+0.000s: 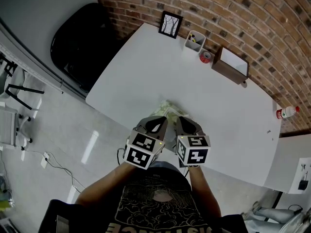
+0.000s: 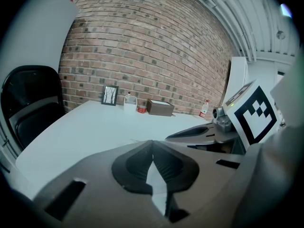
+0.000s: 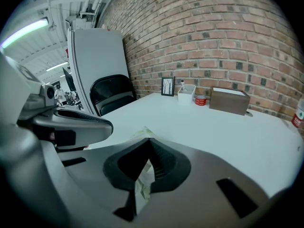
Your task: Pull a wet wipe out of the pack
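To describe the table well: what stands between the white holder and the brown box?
A small red round object, clearest in the head view.

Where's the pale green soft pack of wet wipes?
The pack is at the white table's near edge in the head view, just ahead of the left gripper and the right gripper; the right one grips it.

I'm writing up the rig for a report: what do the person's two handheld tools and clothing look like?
Both the left tool and right tool are grey moulded shells with black ribbed pads. Each carries a cube with black-and-white square markers. The person wears a black T-shirt with a pale print.
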